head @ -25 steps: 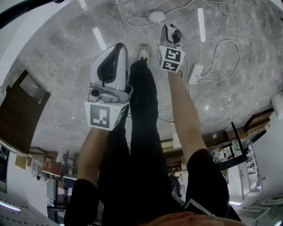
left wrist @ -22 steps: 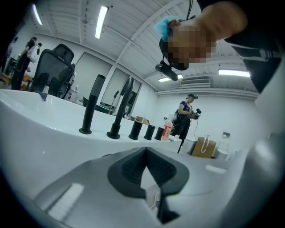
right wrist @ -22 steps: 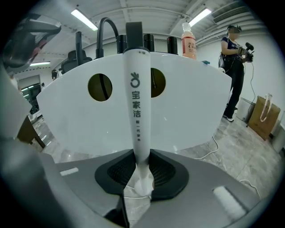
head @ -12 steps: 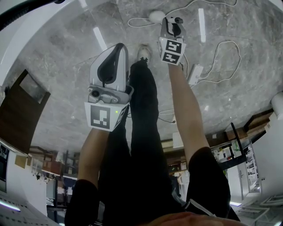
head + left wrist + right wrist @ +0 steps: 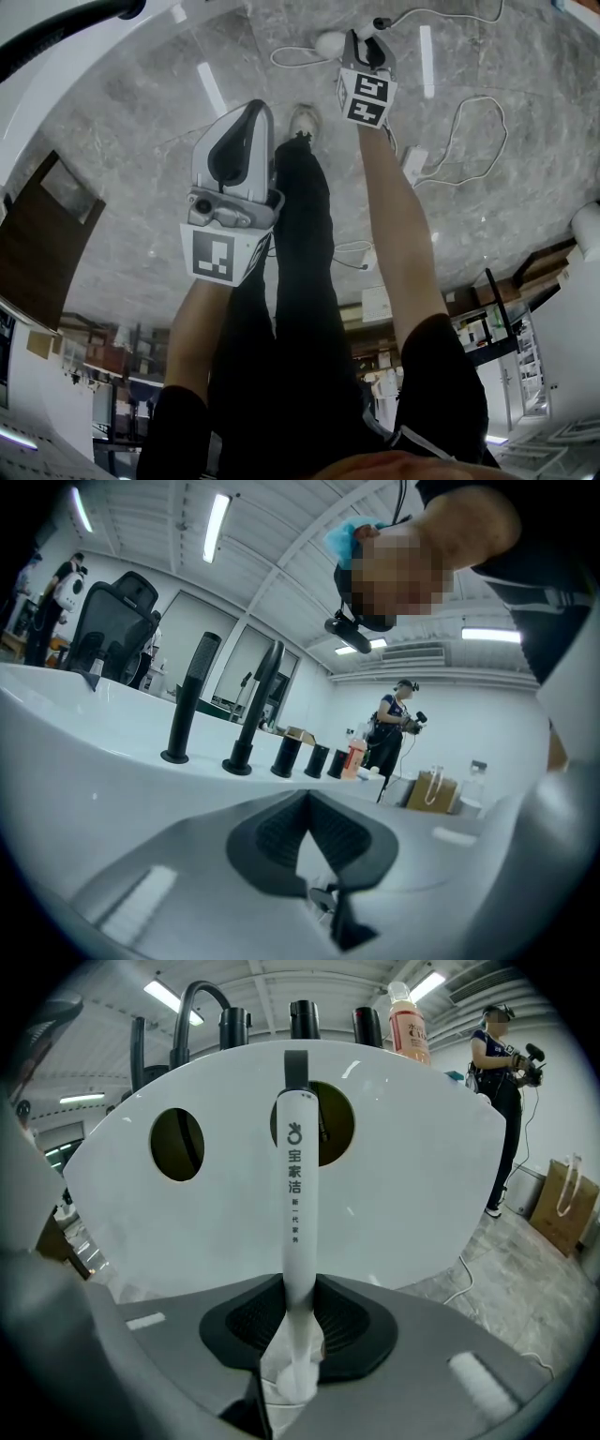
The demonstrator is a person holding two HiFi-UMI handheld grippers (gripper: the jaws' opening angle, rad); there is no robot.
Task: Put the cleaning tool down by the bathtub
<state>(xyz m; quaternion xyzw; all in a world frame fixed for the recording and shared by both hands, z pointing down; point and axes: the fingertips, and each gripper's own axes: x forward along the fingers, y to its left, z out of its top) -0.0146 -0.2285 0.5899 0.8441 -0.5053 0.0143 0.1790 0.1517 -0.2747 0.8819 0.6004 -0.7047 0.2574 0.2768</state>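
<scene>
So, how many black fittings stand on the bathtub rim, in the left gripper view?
5, in a row from left to right: a tall straight column, a curved spout, then three short cylinders. The orange bottle beside them may hide more.

Both bare forearms are stretched forward and down from the body. The left gripper [image 5: 249, 111] is held nearer the body, almost level, with its jaws brought together and nothing between them. The right gripper [image 5: 367, 39] is reached farther out and tilted downward, with its jaws closed on the white handle of the cleaning tool [image 5: 298, 1213].
</scene>
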